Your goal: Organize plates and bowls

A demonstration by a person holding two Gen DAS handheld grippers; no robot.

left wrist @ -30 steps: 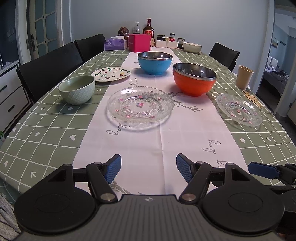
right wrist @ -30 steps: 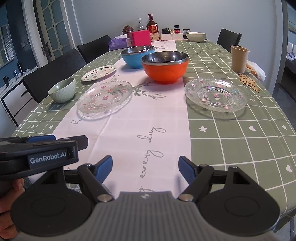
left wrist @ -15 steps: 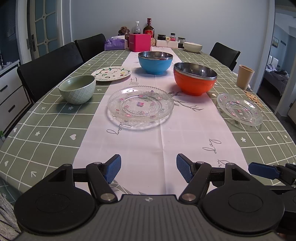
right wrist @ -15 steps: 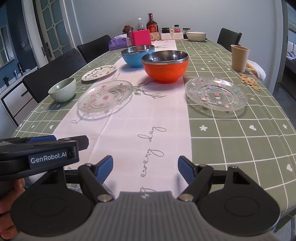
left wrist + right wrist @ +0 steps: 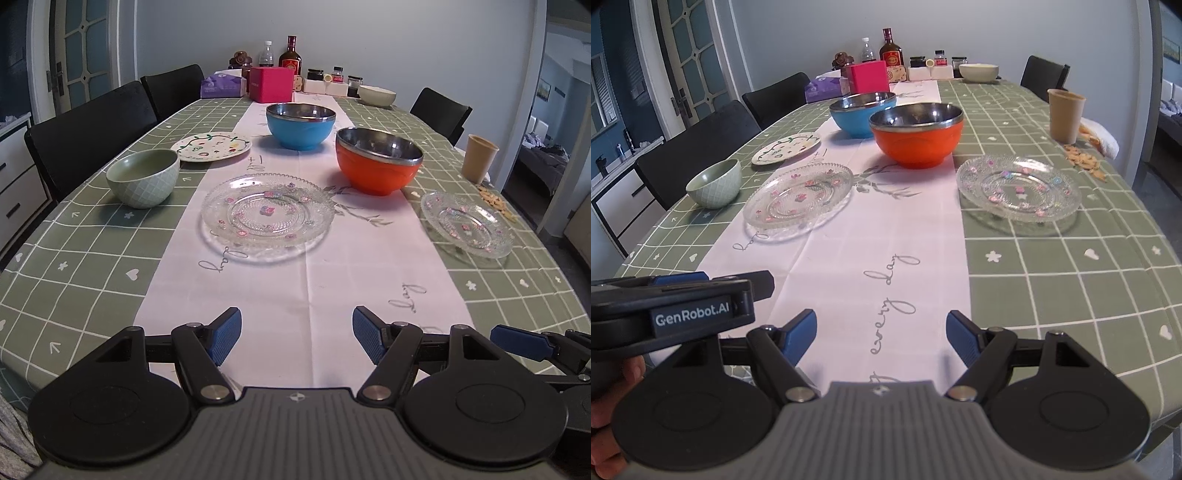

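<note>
Two clear glass plates lie on the table: one [image 5: 267, 214] on the white runner, one [image 5: 467, 223] to its right on the green cloth. Behind them stand an orange bowl [image 5: 378, 160] and a blue bowl [image 5: 301, 125], both steel-lined. At the left are a pale green bowl [image 5: 144, 177] and a white painted plate [image 5: 212, 146]. A cream bowl [image 5: 376, 95] sits far back. My left gripper [image 5: 297, 334] hovers open over the near runner, nothing between its fingers. My right gripper [image 5: 881, 336] is open and empty beside it, well short of the right glass plate [image 5: 1019, 188].
A tan cup [image 5: 479, 158] and scattered crackers [image 5: 493, 201] sit near the right edge. A pink box [image 5: 271, 84], tissue pack [image 5: 223, 85], bottles and jars crowd the far end. Black chairs [image 5: 92, 136] line the left side. A hand [image 5: 613, 406] holds the left gripper.
</note>
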